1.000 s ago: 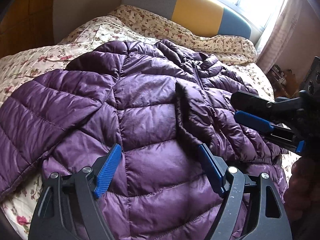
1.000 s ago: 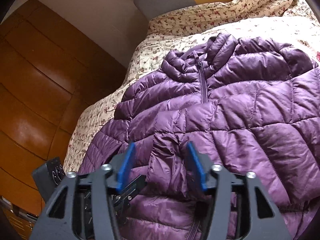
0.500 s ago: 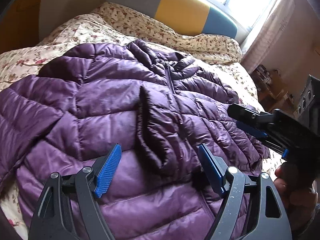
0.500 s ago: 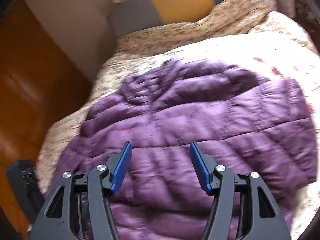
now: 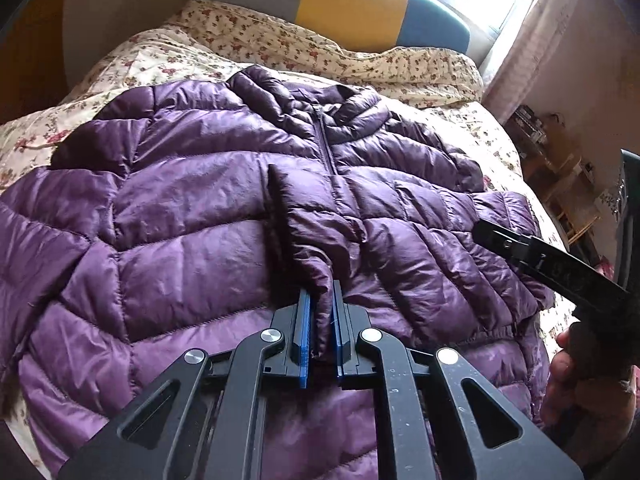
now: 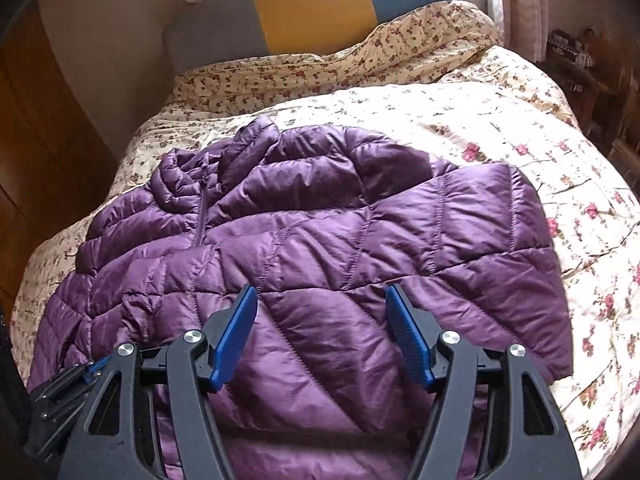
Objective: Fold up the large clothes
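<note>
The left gripper [image 5: 321,320] has just snapped closed and now pinches a raised ridge of the purple puffer jacket [image 5: 200,220], near its front opening below the zipper. That suggests a fold is about to be drawn. The right gripper [image 6: 322,332], whose jaws have just been widening, hangs spread above the jacket's right side, holding nothing. The jacket lies across the floral bedspread [image 6: 520,120], toward the near edge. Its hem is cut off below both views.
</note>
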Demonstrator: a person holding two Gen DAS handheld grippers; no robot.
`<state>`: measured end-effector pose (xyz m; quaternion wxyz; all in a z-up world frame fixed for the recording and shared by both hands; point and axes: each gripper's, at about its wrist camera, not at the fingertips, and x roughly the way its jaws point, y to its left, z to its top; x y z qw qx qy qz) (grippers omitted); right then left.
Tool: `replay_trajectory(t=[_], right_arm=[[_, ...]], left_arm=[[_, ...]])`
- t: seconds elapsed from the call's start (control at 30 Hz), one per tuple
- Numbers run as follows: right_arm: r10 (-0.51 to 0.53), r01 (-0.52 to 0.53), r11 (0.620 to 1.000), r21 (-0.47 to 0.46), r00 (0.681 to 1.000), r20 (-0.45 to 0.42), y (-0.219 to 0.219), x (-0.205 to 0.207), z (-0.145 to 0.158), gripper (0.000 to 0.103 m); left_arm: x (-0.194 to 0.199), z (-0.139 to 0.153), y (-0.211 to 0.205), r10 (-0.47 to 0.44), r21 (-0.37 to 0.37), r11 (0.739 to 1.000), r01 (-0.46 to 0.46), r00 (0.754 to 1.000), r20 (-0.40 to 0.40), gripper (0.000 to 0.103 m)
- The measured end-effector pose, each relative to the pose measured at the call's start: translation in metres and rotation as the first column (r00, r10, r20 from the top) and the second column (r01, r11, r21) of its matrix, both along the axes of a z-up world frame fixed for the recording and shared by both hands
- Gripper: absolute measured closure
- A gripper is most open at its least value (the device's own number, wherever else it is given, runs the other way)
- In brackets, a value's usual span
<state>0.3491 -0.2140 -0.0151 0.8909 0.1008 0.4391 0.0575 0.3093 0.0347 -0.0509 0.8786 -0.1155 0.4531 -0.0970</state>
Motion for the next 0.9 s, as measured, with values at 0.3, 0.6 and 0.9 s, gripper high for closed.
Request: replay_trajectory(t=[0.3, 0.6, 0.9], right_arm=[[-0.123, 0.124, 0.992, -0.017, 0.992, 0.022, -0.034, -0.002, 0.009, 0.028], [-0.164, 0.165, 0.986, -0.018, 0.986, 0.003, -0.054, 0.003, 0.006, 0.027], [-0.012, 0.011, 0.997, -0.072, 1.000, -0.013, -0.004, 0.020, -0.021, 0.025]], left_arm=[[-0.008, 0.004, 0.006, 0.014, -0.009, 1.000, -0.014, 1.000, 0.028, 0.097], [-0.014, 0.012, 0.043, 0.109, -0.025, 0.994, -0.108, 0.992, 0.058, 0.098], [-0.024, 0.004, 0.081, 0.205, 0.014, 0.978, -0.207, 0.977, 0.063, 0.098]])
